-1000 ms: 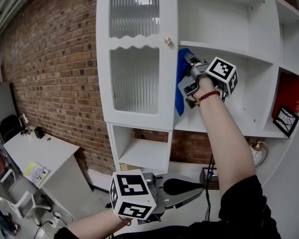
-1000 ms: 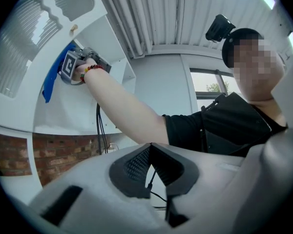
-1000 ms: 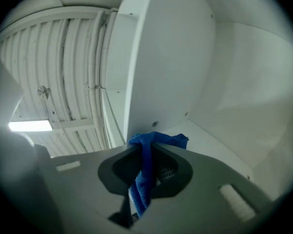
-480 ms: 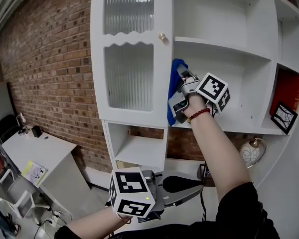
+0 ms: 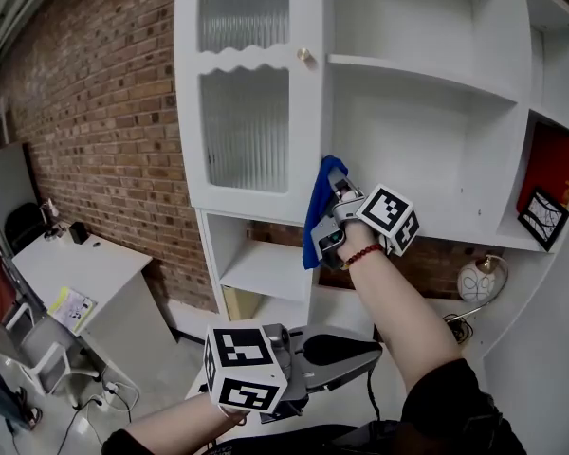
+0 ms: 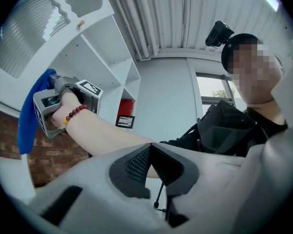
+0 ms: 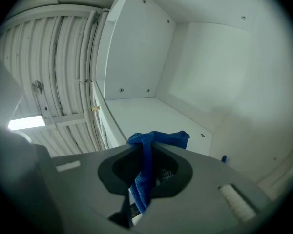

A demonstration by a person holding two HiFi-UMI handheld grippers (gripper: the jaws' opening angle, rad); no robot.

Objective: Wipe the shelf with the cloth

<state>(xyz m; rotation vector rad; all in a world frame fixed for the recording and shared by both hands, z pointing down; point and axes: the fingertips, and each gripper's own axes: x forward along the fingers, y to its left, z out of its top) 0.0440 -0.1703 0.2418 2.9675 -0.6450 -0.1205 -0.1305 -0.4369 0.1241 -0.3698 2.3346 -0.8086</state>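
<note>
Right jaws: the right gripper (image 7: 147, 149) has its jaws pinched onto the blue cloth (image 7: 144, 179), with only the fabric's thickness between them.
Cloth: a bunched fold sticks out past the jaw tips and the rest hangs down between the jaws. In the head view the cloth (image 5: 314, 218) trails below the right gripper (image 5: 331, 171).
Shelf: the white shelf (image 7: 149, 112) lies just beyond the right jaw tips, its back wall further ahead. The bunched fold sits at the front edge; contact with the board cannot be told.
Right arm: stretched up and forward, with a bead bracelet (image 5: 362, 252) on the wrist and the jaws pointing up at the shelf (image 5: 441, 221).
Left jaws: the left gripper (image 6: 150, 148) has its jaws brought together at the tips, with nothing between them.
Left arm: held low and bent, well below the right jaws; the left gripper (image 5: 368, 349) points to the right.
Cabinet door: a ribbed-glass door (image 5: 247, 93) stands just left of the right jaws, with a small knob (image 5: 304, 55) above them.
Side compartment: well right of the right jaws, it holds a red panel (image 5: 550, 171) and a dark framed picture (image 5: 542, 219) leaning in front of it.
</note>
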